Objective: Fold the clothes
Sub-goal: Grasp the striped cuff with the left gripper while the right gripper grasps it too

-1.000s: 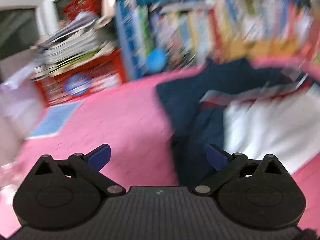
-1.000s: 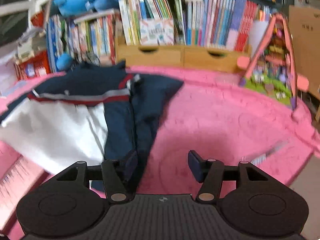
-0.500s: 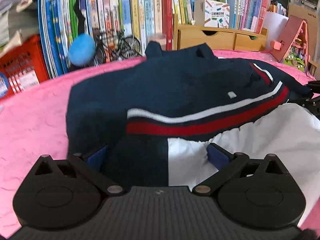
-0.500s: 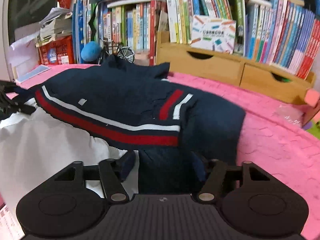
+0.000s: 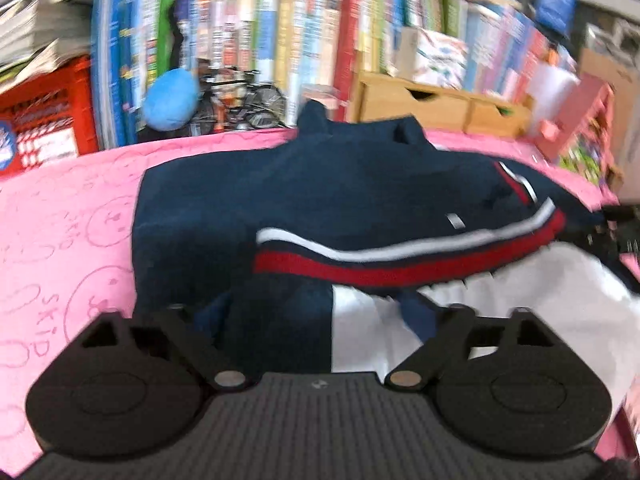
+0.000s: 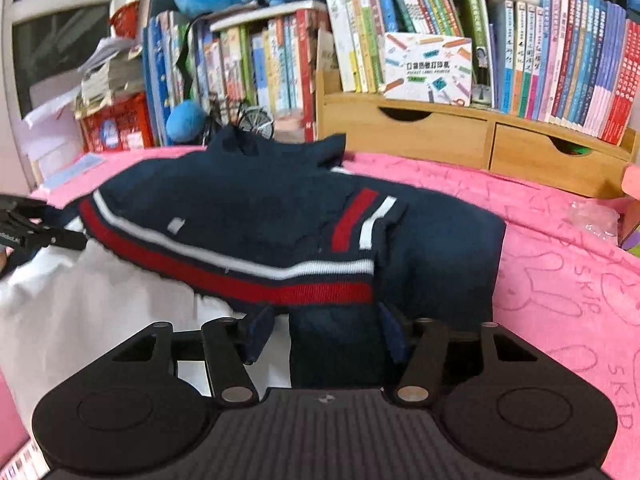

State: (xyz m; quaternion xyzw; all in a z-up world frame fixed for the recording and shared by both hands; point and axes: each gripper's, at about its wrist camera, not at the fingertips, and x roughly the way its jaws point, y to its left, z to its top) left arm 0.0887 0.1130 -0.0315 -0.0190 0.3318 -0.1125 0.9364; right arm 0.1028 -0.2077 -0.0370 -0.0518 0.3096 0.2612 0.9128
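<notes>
The garment [image 5: 360, 200], a navy top with a red and white band and a white lower part, lies spread on the pink surface [image 5: 60, 220] straight ahead of both grippers, its near hem reaching in between their fingers. To do this step well, each gripper should probably bite only the near edge, both layers together, at matching points on either side, so the fold comes up square rather than skewed. The left gripper [image 5: 320, 320] stands wide, its jaws closing, with the seam between navy and white cloth lying between them; the pads do not appear to press the fabric yet. It points forward and downward over the hem, with the navy side panel just beyond its left finger and bare pink surface further left. The right gripper [image 6: 326, 332] is about half open, its jaws closing too, and a navy fold sits between its blue pads [image 6: 260, 332]; whether they already pinch it I cannot tell for certain, though a gap seems to remain. It tilts downward likewise, with the white part off to its left and the bare surface to its right.
</notes>
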